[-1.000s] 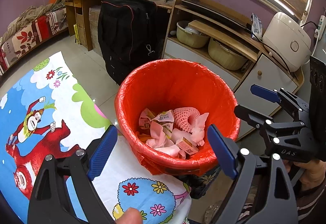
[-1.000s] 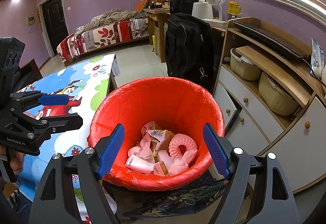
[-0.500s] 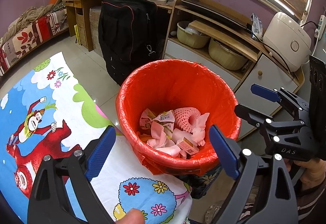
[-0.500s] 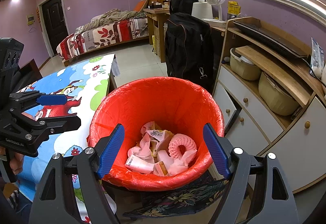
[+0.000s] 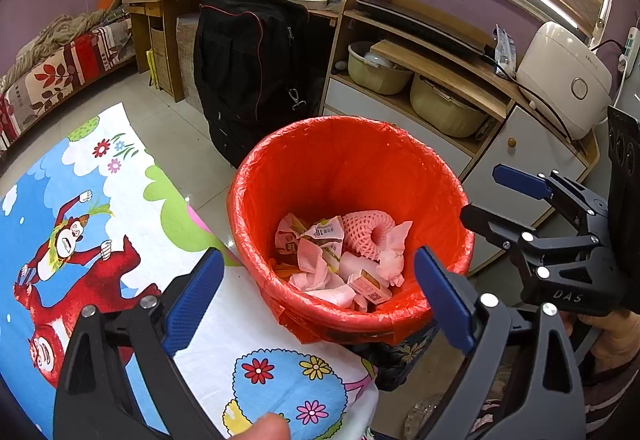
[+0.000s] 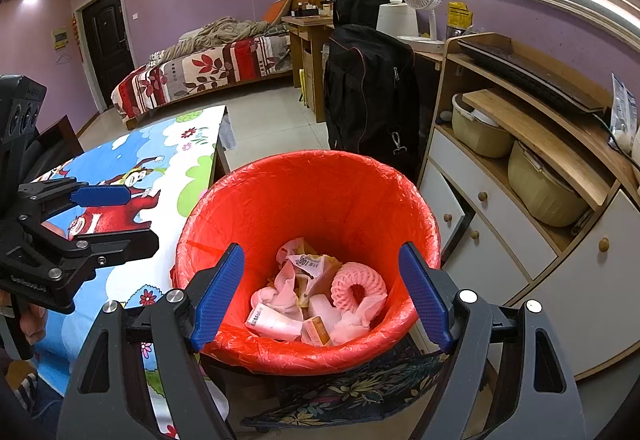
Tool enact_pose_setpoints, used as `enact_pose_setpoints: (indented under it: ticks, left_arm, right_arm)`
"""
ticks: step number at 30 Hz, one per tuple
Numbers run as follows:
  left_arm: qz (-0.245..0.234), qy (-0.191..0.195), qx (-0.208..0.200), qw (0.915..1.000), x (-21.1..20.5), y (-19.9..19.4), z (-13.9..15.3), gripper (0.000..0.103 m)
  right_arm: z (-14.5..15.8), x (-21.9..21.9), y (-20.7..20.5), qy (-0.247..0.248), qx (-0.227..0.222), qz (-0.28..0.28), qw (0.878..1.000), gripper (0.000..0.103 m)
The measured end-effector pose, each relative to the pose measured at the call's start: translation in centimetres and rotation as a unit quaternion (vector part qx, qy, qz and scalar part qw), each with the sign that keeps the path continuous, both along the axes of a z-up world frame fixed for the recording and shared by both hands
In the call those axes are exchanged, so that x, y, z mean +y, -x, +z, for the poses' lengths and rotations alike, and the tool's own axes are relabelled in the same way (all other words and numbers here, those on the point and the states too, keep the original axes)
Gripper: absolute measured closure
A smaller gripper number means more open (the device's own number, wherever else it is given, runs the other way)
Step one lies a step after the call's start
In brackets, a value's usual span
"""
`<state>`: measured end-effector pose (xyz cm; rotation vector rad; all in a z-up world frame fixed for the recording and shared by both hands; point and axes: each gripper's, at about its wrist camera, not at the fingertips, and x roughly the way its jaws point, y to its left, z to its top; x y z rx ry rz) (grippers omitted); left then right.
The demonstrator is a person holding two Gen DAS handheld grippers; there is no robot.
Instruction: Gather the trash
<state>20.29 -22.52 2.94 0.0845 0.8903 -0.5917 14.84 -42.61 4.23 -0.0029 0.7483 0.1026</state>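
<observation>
- Several pieces of trash (image 5: 340,256) are seen lying at the bottom of the bin (image 5: 440,167), which is lined with a red bag: crumpled wrappers, pink tissue, a pink foam net sleeve (image 6: 358,290) and a small carton (image 5: 370,286).
- No trash is seen on the visible part of the tabletop (image 5: 132,207), which is covered with a cartoon cloth and stands to the left of the bin, just beside it; its near and far-left parts are out of view, so it cannot be told whether anything is left there.
- Nothing is held by the left gripper (image 5: 316,300); its fingers (image 5: 194,300) are being opened wider, with only the bin seen beyond them.
- Nothing is held by the right gripper (image 6: 320,296) either; its fingers (image 6: 422,298) are kept well apart above the near rim of the bin.
- Collection is judged to be at or near its end, since both grippers are empty over the bin.
- Tying or removing the bag may be left, though the task does not ask for it.
</observation>
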Motion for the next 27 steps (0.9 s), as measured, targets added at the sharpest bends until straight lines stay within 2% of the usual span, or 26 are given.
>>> enact_pose_setpoints:
  ticks: [10, 13, 27]
  left_arm:
    - [-0.007, -0.004, -0.003, 1.0000, -0.10, 0.14, -0.09, 0.009]
    - [-0.006, -0.008, -0.006, 0.9999, -0.29, 0.20, -0.01, 0.005]
    - [-0.013, -0.003, 0.010, 0.9999, -0.44, 0.18, -0.42, 0.005]
  right_arm:
    - [0.03, -0.03, 0.04, 0.000, 0.000, 0.000, 1.000, 0.028]
    - [-0.01, -0.02, -0.01, 0.000, 0.001, 0.000, 1.000, 0.028]
    - [0.03, -0.04, 0.04, 0.000, 0.000, 0.000, 1.000, 0.028]
